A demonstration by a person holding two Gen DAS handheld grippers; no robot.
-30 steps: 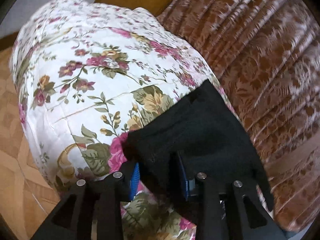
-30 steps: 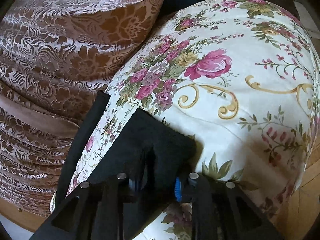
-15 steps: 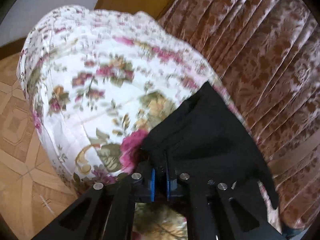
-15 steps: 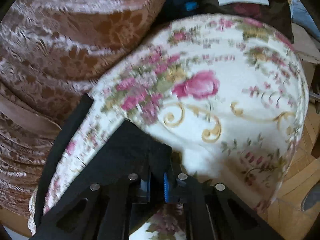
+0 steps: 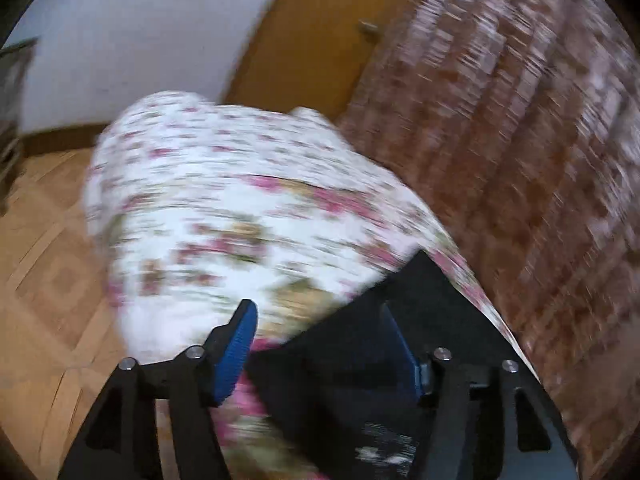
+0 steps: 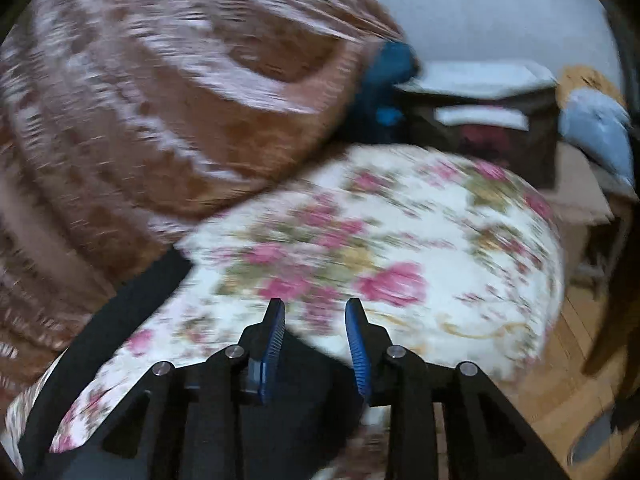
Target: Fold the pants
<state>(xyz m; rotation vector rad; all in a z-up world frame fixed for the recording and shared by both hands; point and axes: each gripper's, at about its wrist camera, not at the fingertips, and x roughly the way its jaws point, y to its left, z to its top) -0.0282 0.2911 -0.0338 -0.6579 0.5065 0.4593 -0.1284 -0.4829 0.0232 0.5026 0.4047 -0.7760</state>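
Pants (image 5: 404,320), black, lying on floral quilt (image 5: 224,216) beside brown patterned cushion (image 5: 520,160). Left tongs (image 5: 320,334) spread wide, having just been opening; black cloth below and between the blue pads (image 5: 236,344), not pinched. Right tongs (image 6: 316,320) parted, likewise just opening, pads clear of the cloth lying underneath, nothing pinched. Both views badly smeared by motion. Wooden floor (image 5: 44,272) alongside the quilt.
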